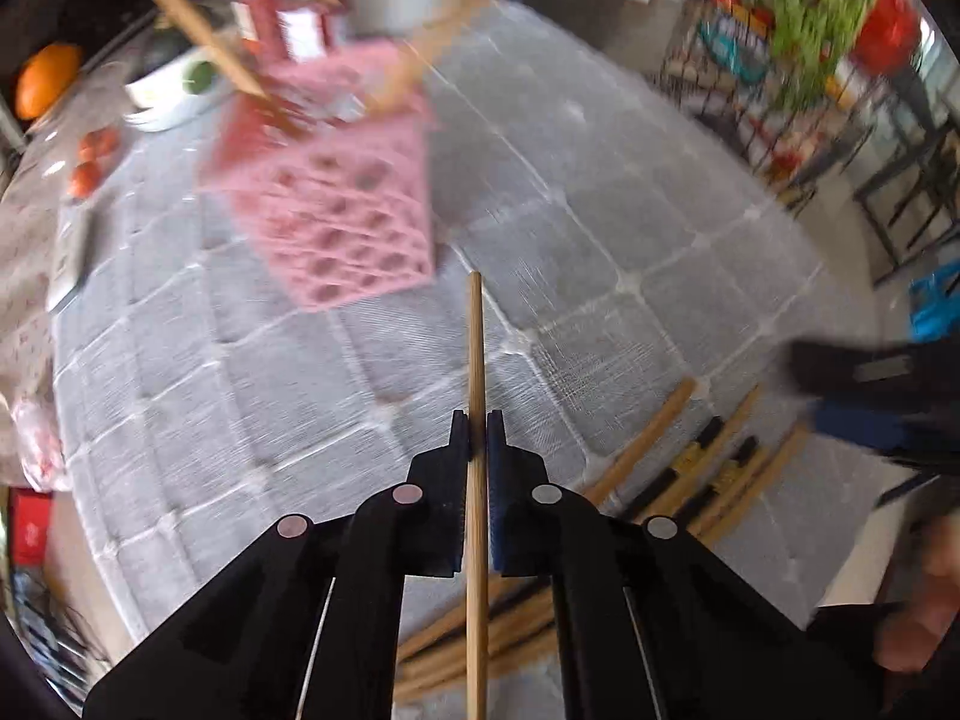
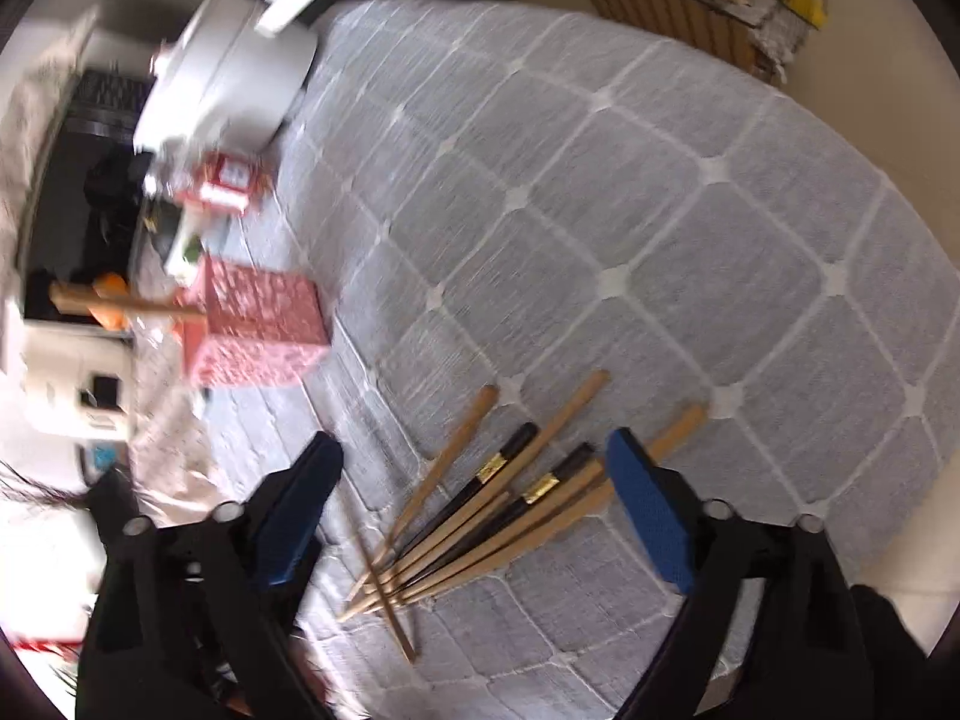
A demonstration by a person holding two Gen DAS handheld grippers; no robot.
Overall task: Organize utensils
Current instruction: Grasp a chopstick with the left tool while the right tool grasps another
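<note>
While a single wooden chopstick (image 1: 476,396) sits pinched between the closed fingers of the left tongs (image 1: 477,435), its long axis runs straight forward along those fingers, the free end pointing toward the pink perforated holder (image 1: 336,222). That holder stands on the bench ahead and slightly to the left of the tip, well apart from it, so the coming move looks like a forward carry with the stick tipped up to drop in from above. One wooden utensil (image 1: 198,30) already leans out of the holder's top toward the left; motion blur makes it hard to tell whether it is another chopstick or something broader.

The remaining chopsticks (image 2: 480,510), pale wood mixed with two black ones banded in gold, lie fanned on the grey quilted cloth (image 2: 660,210), their thin ends bunched together. The right tongs (image 2: 474,486) hang just above this pile with the jaws spread wide and nothing between them, plainly the nearer of the two to the heap. In the left view that pile lies below and to the right of the held stick.

Behind the holder stand a white pot (image 2: 222,78), a red and white packet (image 2: 225,180), a white bowl (image 1: 174,90) and an orange (image 1: 45,84). None of these blocks the path from stick to holder; only the leaning utensil crowds the opening.
</note>
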